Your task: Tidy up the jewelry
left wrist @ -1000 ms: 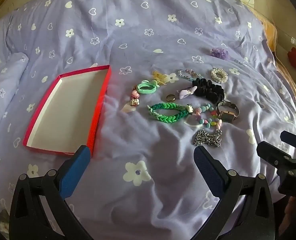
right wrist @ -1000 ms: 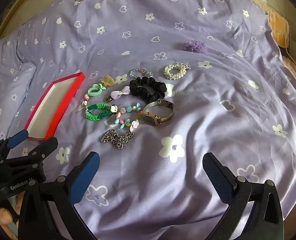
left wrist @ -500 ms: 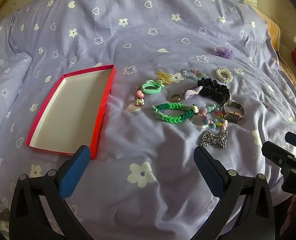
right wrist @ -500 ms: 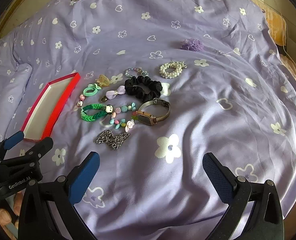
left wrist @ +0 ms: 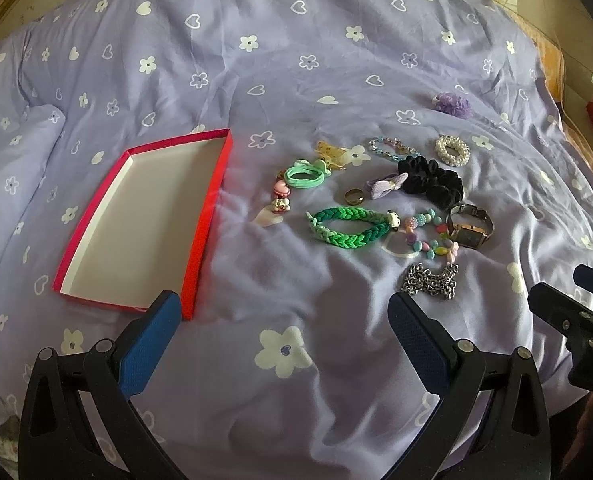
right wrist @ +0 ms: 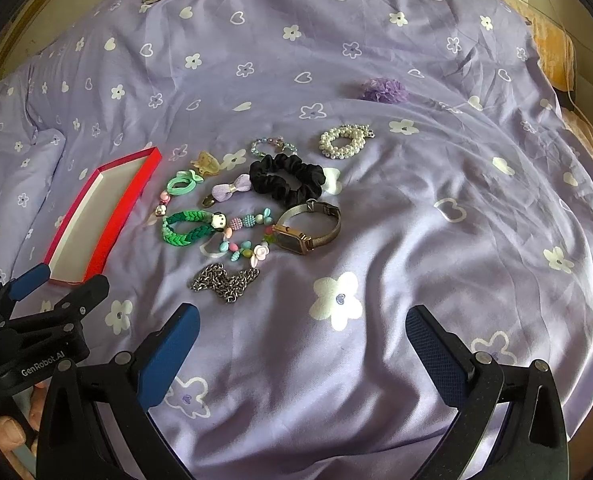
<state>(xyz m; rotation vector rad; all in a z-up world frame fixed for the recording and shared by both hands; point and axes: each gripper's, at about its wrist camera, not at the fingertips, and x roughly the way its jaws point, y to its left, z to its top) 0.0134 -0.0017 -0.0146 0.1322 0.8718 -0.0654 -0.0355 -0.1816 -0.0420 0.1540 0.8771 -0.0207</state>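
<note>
Nothing sorted yet, box (left wrist: pixel 144 220) empty
Jewelry pile (left wrist: pixel 376 208) beside it; left tongs (left wrist: pixel 284 320), right tongs (right wrist: pixel 302 328) spread, holding nothing

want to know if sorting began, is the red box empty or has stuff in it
Empty. The red box shows only its bare white floor.
</note>
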